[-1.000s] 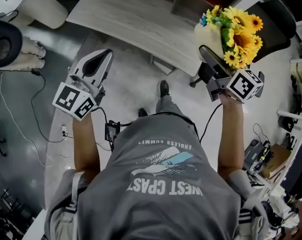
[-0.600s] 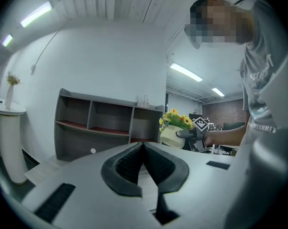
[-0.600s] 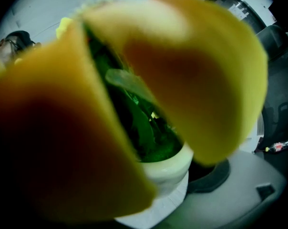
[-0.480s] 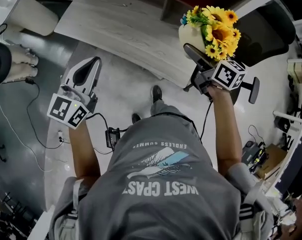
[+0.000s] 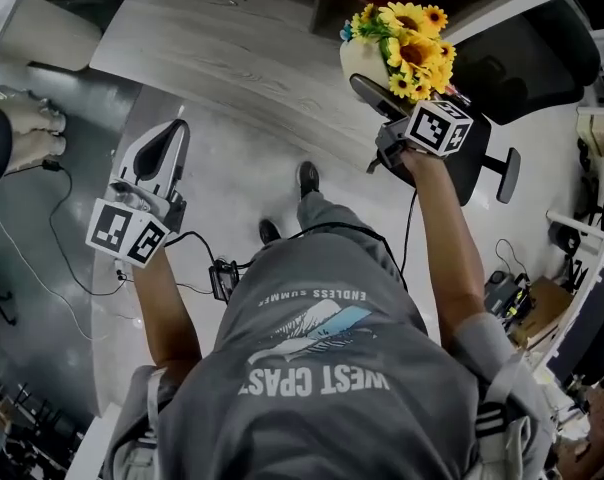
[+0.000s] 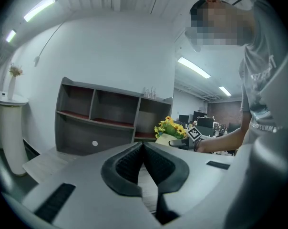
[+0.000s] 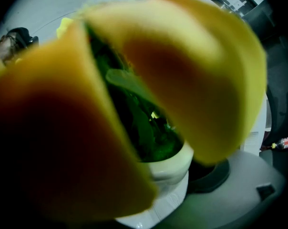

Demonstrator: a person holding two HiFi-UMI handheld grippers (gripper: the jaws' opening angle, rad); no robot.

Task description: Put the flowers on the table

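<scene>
Fingers (image 7: 208, 175), right gripper (image 5: 372, 93): clamped on white pot (image 7: 169, 178) of flowers (image 5: 410, 46), at table (image 5: 232, 53) edge. Left gripper (image 5: 165, 148) fingers (image 6: 129, 163): pressed together, empty, well apart from flowers.

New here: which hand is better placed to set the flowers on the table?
Right: the right gripper holds the flower pot by the table; the left gripper is empty, jaws together.
</scene>
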